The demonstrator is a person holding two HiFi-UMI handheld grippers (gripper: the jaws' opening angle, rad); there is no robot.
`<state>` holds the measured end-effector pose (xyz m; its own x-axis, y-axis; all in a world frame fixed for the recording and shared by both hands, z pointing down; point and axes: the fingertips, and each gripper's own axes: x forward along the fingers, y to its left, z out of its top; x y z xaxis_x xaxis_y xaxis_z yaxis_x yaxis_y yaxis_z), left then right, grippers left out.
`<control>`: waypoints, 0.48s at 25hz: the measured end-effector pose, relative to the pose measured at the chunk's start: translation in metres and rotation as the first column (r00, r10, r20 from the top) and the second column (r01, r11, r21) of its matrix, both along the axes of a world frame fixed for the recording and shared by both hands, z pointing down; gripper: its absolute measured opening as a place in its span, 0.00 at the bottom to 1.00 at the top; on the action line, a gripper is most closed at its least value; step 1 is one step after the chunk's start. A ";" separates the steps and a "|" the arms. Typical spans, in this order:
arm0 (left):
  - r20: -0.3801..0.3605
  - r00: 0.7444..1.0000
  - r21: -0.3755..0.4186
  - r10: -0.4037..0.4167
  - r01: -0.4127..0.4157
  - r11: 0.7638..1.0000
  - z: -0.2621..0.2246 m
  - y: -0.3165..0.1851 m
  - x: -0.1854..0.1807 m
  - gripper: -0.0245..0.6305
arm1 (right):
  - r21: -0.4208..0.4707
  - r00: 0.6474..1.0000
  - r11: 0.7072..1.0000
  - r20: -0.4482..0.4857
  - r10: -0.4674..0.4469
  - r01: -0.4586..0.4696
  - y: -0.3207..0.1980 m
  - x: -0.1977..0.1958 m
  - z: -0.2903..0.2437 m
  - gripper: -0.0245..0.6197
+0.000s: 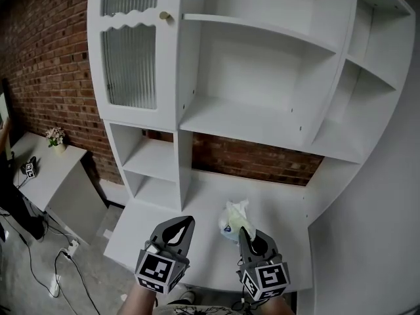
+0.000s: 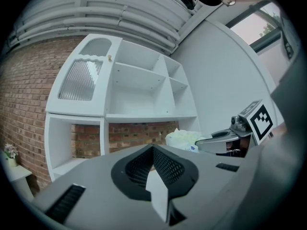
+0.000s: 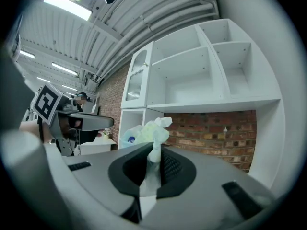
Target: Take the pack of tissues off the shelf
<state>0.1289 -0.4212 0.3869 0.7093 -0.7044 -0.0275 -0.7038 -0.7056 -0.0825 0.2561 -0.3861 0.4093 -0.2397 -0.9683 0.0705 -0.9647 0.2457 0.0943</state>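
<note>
— Pinching what, the right gripper (image 1: 243,231)?
— Jaws clamped on the wrapper of the pack of tissues (image 1: 232,219), at its 12 o'clock, over the white counter (image 1: 282,205). At 9 o'clock the left gripper (image 1: 189,222): jaws together, empty.

Both grippers are held low, side by side, jaws pointed forward and away from the body. Left gripper (image 1: 186,223): jaws closed together, nothing pinched. Right gripper (image 1: 244,233): jaws clamped on a thin fold of the pack of tissues (image 1: 233,220). Bare left wrist (image 1: 138,300) is seen behind its marker cube.
</note>
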 end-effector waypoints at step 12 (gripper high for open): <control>0.044 0.998 0.036 0.048 -0.050 0.998 -0.005 0.011 0.013 0.06 | 0.016 0.999 0.999 -0.008 -0.037 0.037 0.001 -0.003 -0.010 0.05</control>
